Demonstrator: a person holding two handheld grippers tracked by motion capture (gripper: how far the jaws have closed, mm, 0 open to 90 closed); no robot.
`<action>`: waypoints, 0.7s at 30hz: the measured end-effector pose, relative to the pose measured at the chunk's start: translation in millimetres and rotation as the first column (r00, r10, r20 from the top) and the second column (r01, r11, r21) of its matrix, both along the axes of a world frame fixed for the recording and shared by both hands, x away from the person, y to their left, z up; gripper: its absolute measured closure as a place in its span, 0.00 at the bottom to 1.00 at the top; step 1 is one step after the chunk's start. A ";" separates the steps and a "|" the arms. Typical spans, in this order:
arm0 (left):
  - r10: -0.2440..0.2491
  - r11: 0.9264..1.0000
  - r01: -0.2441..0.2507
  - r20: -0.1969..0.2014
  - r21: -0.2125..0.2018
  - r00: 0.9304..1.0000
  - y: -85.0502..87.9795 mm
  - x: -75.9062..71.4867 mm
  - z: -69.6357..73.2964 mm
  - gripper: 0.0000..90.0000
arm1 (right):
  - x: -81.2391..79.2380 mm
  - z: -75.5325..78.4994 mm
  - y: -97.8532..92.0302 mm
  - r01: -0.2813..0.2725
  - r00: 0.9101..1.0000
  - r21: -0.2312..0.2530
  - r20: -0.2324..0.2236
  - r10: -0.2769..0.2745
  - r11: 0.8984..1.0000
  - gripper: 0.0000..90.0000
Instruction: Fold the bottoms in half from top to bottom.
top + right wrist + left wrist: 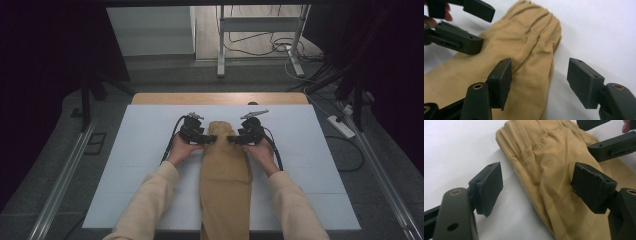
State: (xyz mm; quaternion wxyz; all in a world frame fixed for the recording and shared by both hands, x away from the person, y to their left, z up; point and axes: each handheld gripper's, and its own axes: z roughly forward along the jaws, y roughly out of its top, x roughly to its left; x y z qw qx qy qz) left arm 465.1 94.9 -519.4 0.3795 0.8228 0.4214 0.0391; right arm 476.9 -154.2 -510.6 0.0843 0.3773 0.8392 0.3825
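White counter (pixel 130 150) sheeting could be pinched with the tan trousers' (pixel 225 170) cuff, since both tongs, left (pixel 211 139) and right (pixel 233 139), are spread unclamped astride its edges.

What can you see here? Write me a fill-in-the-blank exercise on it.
1. The tan garment lies on a ____ sheet.
2. The left gripper has its jaws ____, one either side of the garment's edge.
3. The right gripper is ____, clamping nothing.
4. The garment's far end is gathered, its cloth ____ in colour.

Missing words: white; open; open; tan
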 end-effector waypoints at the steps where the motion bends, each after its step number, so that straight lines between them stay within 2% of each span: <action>1: 0.001 1.000 -0.001 -0.002 0.004 1.000 -0.4 0.2 -1.0 0.27 | 0.5 -2.1 0.8 0.001 1.000 -0.008 -0.003 -0.001 1.000 0.41; 6: 0.000 1.000 0.000 -0.020 0.027 1.000 -2.3 2.7 -7.5 0.27 | 3.5 -10.0 1.9 0.001 1.000 -0.033 -0.019 -0.002 0.999 0.40; 14: 0.004 1.000 -0.003 -0.043 0.018 0.999 -2.6 4.3 -13.0 0.28 | 3.8 -13.1 3.0 -0.017 1.000 -0.051 -0.014 0.017 0.999 0.39; 19: -0.019 1.000 0.019 -0.059 -0.004 0.998 -2.9 3.2 -13.1 0.37 | 2.2 -13.1 6.1 -0.053 0.998 -0.043 -0.024 0.052 0.998 0.47; 21: -0.034 0.999 0.033 -0.068 -0.016 0.997 -3.3 2.1 -13.1 0.47 | 0.8 -13.2 8.4 -0.065 0.998 -0.049 -0.020 0.064 0.997 0.54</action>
